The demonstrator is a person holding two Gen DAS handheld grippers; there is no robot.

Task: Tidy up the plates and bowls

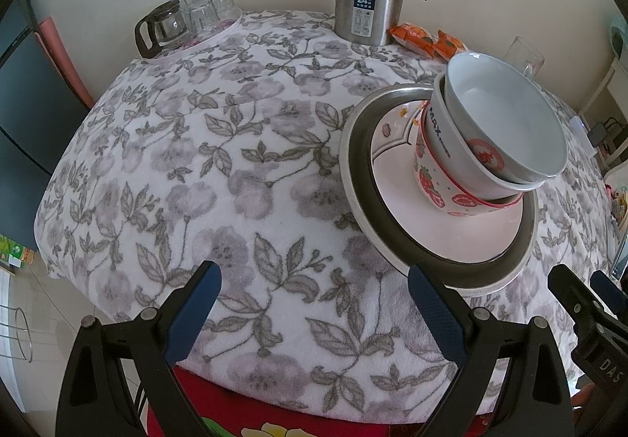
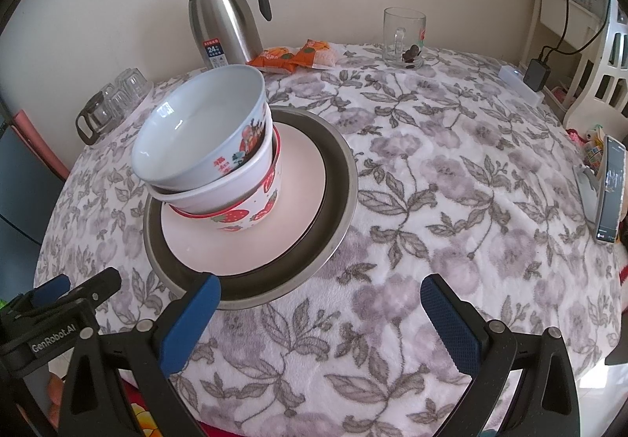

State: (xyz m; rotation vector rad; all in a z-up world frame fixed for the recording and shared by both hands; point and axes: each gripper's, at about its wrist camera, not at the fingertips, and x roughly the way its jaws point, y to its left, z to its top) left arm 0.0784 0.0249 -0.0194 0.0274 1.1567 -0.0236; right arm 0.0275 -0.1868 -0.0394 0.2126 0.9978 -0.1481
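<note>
1. The left tongs (image 1: 314, 303) stand wide apart and hold nothing, low over the near edge of the surface (image 1: 204, 170), which is draped in a white cloth printed with grey flowers and leaves.
2. The right tongs (image 2: 320, 313) are likewise spread and empty, at the near edge; their left blue pad (image 2: 192, 323) sits just in front of the plates' rim.
3. The stack: a metal plate (image 2: 337, 178) at the bottom, a pale pink plate (image 2: 302, 178) inside it, and three nested bowls on top.
4. Lowest is the strawberry bowl (image 2: 251, 213), then a white bowl (image 2: 219, 190), then the top bowl (image 2: 200, 127), pale blue-white inside with a picture on its wall.
5. The bowls stand off-centre on the pink plate and lean; the upper two look tilted, though fisheye bending may exaggerate this.
6. At the far edge, against the wall, stands a steel thermos jug (image 2: 223, 17) with a black handle, with orange snack packets (image 2: 298, 54) just beside it.
7. A glass mug (image 2: 404, 39) stands further right; a tray of upturned glasses (image 1: 196, 13) with a small glass pot sits at the far left.
8. A phone (image 2: 610, 190) is propped up at the right edge.
</note>
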